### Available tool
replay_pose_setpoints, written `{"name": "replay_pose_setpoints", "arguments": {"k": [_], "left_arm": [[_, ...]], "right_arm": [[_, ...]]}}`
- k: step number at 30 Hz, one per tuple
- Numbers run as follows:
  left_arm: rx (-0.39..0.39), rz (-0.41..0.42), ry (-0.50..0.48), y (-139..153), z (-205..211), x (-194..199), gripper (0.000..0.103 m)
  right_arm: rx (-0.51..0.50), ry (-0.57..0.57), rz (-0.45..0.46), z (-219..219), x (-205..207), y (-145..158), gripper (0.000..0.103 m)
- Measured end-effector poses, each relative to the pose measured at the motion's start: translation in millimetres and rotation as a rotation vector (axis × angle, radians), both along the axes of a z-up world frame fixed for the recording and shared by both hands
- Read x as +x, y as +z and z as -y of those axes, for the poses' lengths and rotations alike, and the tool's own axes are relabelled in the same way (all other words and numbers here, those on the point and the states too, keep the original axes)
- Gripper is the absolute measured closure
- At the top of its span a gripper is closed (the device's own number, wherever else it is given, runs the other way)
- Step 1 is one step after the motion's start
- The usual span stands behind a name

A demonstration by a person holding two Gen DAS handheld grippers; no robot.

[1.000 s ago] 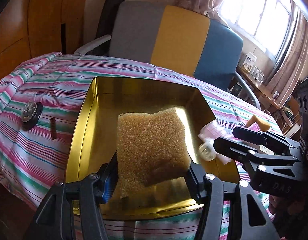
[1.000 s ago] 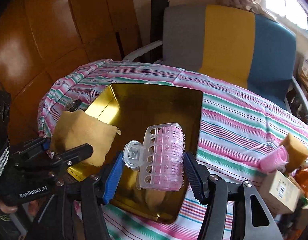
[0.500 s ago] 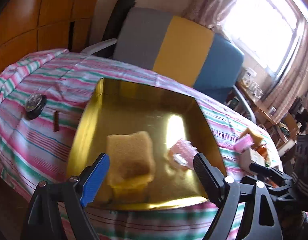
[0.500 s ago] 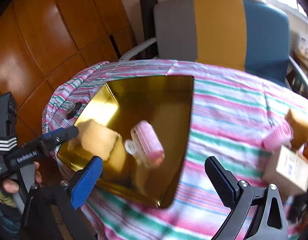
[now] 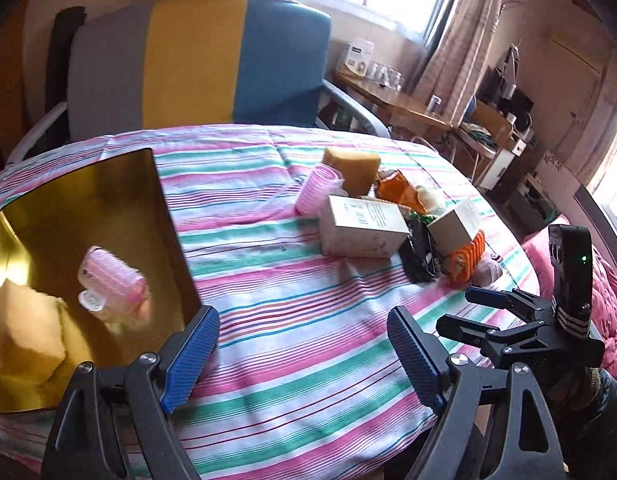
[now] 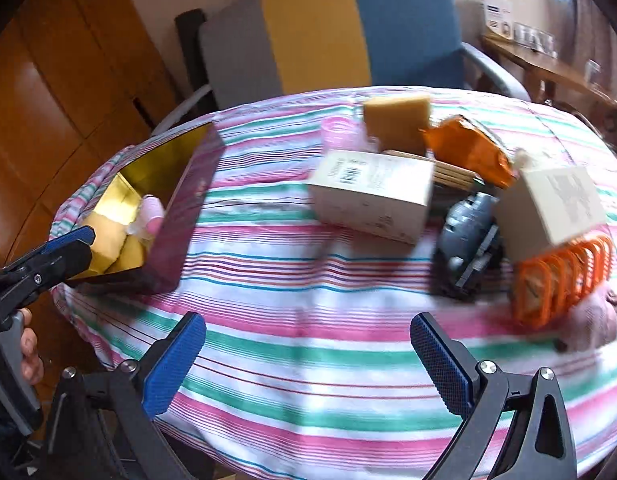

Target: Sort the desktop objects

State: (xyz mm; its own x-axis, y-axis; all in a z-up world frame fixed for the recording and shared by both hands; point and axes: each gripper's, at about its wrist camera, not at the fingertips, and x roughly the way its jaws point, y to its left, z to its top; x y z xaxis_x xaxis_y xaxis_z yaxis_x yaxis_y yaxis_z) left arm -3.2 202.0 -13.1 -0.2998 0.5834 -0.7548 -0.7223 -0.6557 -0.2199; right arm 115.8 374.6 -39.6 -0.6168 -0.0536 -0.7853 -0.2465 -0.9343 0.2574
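A gold tin stands at the table's left and holds a yellow sponge and a pink hair roller; the tin also shows in the right wrist view. My left gripper is open and empty above the striped cloth, right of the tin. My right gripper is open and empty over the table's front edge. A pile at the right holds a second sponge, a second pink roller, a white box and an orange clip.
A second white box, an orange packet and a dark grey object lie in the pile. A grey, yellow and blue chair stands behind the table. A wooden desk is at the back right.
Both grippers opened, dropping the sponge and the roller into the tin, and then swung right toward the pile.
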Motion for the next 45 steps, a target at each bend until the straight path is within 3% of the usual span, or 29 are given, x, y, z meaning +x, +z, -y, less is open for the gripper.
{"name": "replay_pose_setpoints", "arguments": {"k": [3,8,15,19,23,27,31,37,45], "left_arm": [[-0.032,0.003,-0.046,-4,-29,7,0.016],[-0.078,0.035,-0.121,-24,-65,23,0.016],[-0.134,0.109,-0.194,-60,-86,48,0.016],[-0.153,0.140,-0.187,-69,-83,49,0.016],[-0.149,0.178,-0.145,-74,-75,41,0.016],[-0.135,0.192,-0.124,-73,-68,38,0.016],[-0.121,0.197,-0.120,-73,-63,42,0.016],[-0.095,0.196,-0.121,-68,-48,53,0.016],[-0.048,0.213,-0.074,-62,-21,50,0.016]], "right_arm": [[-0.012,-0.093,0.009,-33,26,-7,0.000],[-0.009,-0.244,-0.052,-88,58,7,0.000],[-0.033,-0.444,-0.128,-173,89,19,0.000],[-0.121,-0.545,-0.136,-228,83,-2,0.000],[-0.319,-0.561,-0.209,-253,73,-26,0.000],[-0.454,-0.517,-0.255,-233,61,-45,0.000],[-0.483,-0.473,-0.269,-198,57,-45,0.000],[-0.528,-0.403,-0.215,-138,37,-44,0.000],[-0.602,-0.281,-0.170,-68,-11,-48,0.000]]}}
